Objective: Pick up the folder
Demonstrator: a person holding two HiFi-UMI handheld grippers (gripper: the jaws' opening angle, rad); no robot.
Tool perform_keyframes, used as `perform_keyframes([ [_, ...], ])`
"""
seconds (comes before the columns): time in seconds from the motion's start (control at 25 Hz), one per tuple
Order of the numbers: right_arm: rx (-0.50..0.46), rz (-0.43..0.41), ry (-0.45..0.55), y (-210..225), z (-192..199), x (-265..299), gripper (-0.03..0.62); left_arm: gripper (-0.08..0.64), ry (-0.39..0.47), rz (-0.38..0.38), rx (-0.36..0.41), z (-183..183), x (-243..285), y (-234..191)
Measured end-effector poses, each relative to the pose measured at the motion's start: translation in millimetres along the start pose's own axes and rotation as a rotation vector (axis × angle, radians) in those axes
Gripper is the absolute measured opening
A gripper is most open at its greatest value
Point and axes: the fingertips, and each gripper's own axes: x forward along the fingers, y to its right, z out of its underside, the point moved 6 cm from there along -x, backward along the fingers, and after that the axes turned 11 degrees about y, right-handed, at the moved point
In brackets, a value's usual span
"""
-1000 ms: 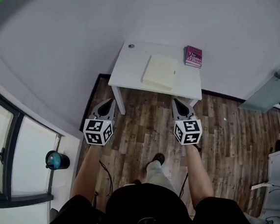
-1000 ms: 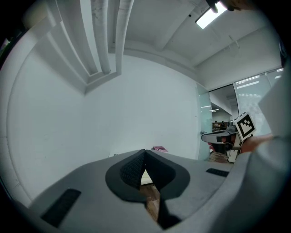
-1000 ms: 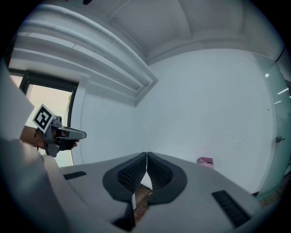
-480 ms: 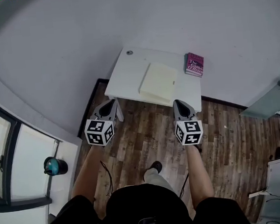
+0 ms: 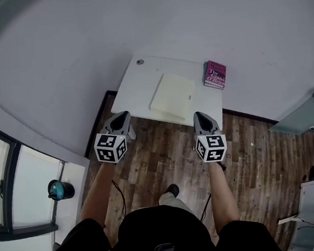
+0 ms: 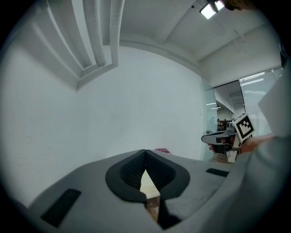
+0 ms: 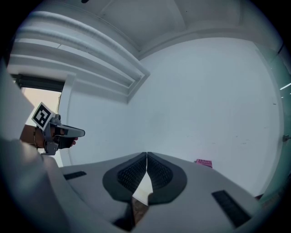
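White table [image 5: 136, 88] at 12 o'clock, far side shut off by wall [image 5: 136, 25]. Near edge open to approach over bare wood floor [image 5: 165, 154]. Folder [image 5: 171, 97] mid-table, bare strips either side at 11 and 1 o'clock. Book [image 5: 215, 74] fills far right corner, 1 o'clock. Small round disc [image 5: 140, 62] at far left corner.

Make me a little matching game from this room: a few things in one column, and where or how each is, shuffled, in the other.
Things:
1. folder
2. book
3. teal cup
4. left tool

Place or state:
A. far right corner of the table
B. on the white ledge at the left
C. middle of the table
D. shut, holding nothing

Pairs: 1-C, 2-A, 3-B, 4-D
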Motion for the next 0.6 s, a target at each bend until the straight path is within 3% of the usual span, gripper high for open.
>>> perform_keyframes([
  [0.6,0.006,0.012,-0.006,87.1,7.9,30.8,0.025,0.021,-0.007,0.008,0.003,2.0,88.2,28.8],
])
